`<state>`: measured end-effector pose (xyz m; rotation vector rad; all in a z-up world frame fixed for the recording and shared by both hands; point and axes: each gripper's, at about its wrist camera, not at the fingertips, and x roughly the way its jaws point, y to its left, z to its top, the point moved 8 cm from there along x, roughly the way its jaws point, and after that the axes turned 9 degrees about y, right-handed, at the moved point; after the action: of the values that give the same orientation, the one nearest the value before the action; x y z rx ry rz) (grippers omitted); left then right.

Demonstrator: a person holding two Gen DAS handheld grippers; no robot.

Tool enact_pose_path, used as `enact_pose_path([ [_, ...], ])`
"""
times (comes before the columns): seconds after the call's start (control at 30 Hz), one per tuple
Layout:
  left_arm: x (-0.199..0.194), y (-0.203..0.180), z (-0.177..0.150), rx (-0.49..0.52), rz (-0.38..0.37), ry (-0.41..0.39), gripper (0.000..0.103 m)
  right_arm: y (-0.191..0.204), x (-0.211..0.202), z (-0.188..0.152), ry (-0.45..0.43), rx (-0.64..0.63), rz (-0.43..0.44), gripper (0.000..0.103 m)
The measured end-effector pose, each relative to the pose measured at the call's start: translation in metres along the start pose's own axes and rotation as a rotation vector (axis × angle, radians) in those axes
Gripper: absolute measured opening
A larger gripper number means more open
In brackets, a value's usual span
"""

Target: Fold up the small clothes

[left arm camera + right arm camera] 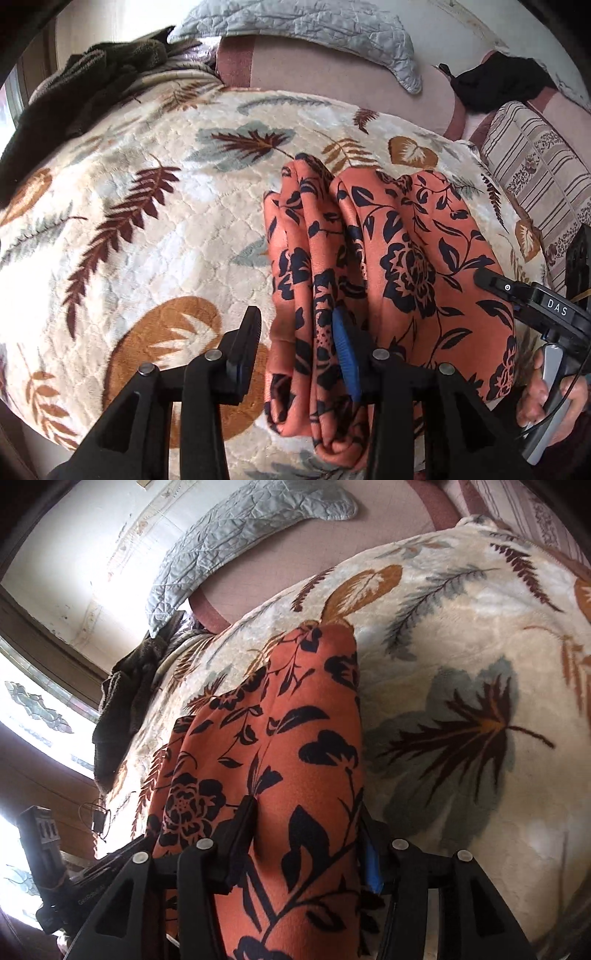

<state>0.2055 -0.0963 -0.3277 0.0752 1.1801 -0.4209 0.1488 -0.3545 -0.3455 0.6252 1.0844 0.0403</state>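
Observation:
An orange garment with a dark floral print lies bunched in thick folds on a cream leaf-patterned blanket. My left gripper is open, its fingers set around the garment's left folds, with the blue-padded finger pressed into the cloth. In the right wrist view the same garment fills the space between the fingers of my right gripper, which stand wide apart around a thick fold. The right gripper's body and the hand on it show at the right edge of the left wrist view.
A dark knitted cloth lies at the blanket's far left corner. A grey quilted cover lies across the far side of the pink bed. A striped cushion and a black item lie at the right.

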Motion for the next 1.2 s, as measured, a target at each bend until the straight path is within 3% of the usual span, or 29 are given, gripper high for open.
enact_pose_path([
  [0.13, -0.023, 0.0, -0.01, 0.073, 0.107, -0.06, 0.049, -0.002, -0.043, -0.008, -0.123, -0.037, -0.064, 0.053],
  [0.23, -0.015, -0.007, -0.024, 0.108, 0.137, -0.031, 0.049, 0.015, -0.065, -0.023, -0.156, -0.114, -0.046, 0.053],
  [0.33, 0.016, -0.006, -0.041, 0.116, 0.214, 0.071, 0.049, 0.029, -0.051, -0.044, -0.082, -0.148, -0.037, 0.053],
  [0.43, 0.017, -0.006, -0.042, 0.119, 0.232, 0.055, 0.05, 0.02, -0.016, -0.064, 0.022, -0.15, -0.147, 0.052],
  [0.47, 0.011, -0.007, -0.041, 0.123, 0.23, 0.054, 0.05, 0.02, -0.014, -0.066, 0.017, -0.157, -0.169, 0.052],
  [0.53, -0.003, -0.007, -0.038, 0.123, 0.23, 0.037, 0.05, 0.023, -0.025, -0.064, 0.008, -0.133, -0.138, 0.052],
  [0.63, -0.041, -0.009, -0.031, 0.106, 0.249, -0.058, 0.054, 0.036, -0.059, -0.06, -0.06, -0.139, -0.109, 0.052],
  [0.73, -0.086, -0.013, -0.026, 0.083, 0.29, -0.149, 0.069, 0.057, -0.103, -0.056, -0.171, -0.203, -0.175, 0.053],
  [0.8, -0.118, -0.016, -0.022, 0.07, 0.314, -0.229, 0.07, 0.075, -0.132, -0.057, -0.243, -0.252, -0.212, 0.053],
  [0.87, -0.148, -0.018, -0.02, 0.062, 0.355, -0.293, 0.078, 0.091, -0.157, -0.054, -0.301, -0.286, -0.249, 0.053],
  [0.93, -0.178, -0.019, -0.019, 0.047, 0.389, -0.359, 0.091, 0.104, -0.182, -0.058, -0.349, -0.304, -0.266, 0.053],
  [1.03, -0.221, -0.024, -0.022, 0.036, 0.414, -0.457, 0.097, 0.121, -0.215, -0.068, -0.404, -0.322, -0.279, 0.055],
  [1.2, -0.274, -0.033, -0.033, 0.026, 0.414, -0.548, 0.098, 0.14, -0.257, -0.087, -0.472, -0.342, -0.301, 0.06],
])
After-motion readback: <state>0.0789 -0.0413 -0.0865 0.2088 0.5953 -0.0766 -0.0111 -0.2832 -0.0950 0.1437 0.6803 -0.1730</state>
